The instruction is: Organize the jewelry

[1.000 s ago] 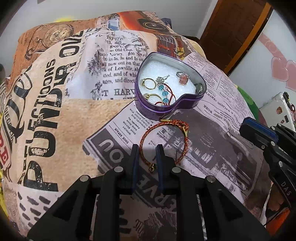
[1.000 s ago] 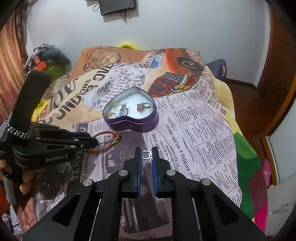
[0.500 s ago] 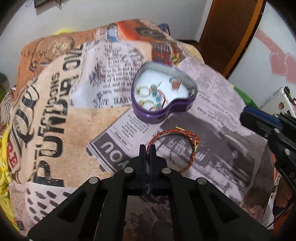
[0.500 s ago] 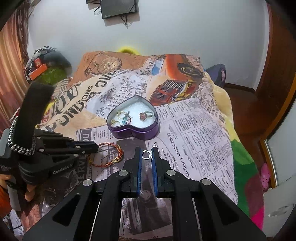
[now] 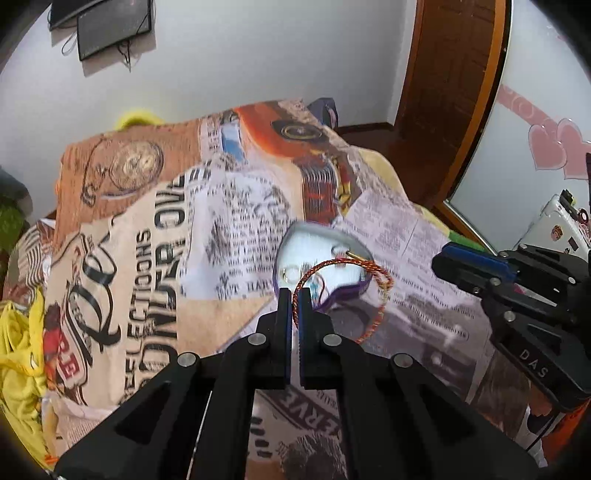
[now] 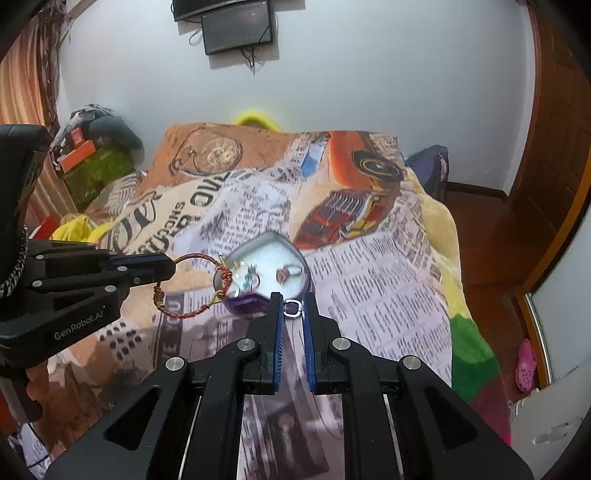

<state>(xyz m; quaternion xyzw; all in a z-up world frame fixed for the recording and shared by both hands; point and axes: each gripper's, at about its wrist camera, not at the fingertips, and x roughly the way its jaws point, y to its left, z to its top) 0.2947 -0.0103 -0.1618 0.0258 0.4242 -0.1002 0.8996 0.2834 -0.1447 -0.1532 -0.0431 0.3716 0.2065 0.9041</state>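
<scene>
My left gripper (image 5: 294, 297) is shut on a red and gold braided bracelet (image 5: 369, 266) and holds it in the air in front of the purple heart-shaped tin (image 5: 325, 236). The tin (image 6: 258, 245) rests on the printed bedspread and holds rings and earrings on white padding. The bracelet (image 6: 192, 286) hangs from the left gripper (image 6: 168, 264) just left of the tin in the right wrist view. My right gripper (image 6: 293, 308) is shut on a small silver ring (image 6: 292, 308), close to the tin's near edge.
The bedspread (image 6: 376, 280) with newspaper and car prints covers the bed. A wooden door (image 6: 561, 122) stands at the right. Yellow cloth (image 5: 18, 354) lies at the bed's left edge. A dark screen (image 6: 238, 27) hangs on the white wall.
My left gripper closed on the bracelet and lifted it off the bedspread toward the tin. My right gripper kept the ring and moved closer to the tin.
</scene>
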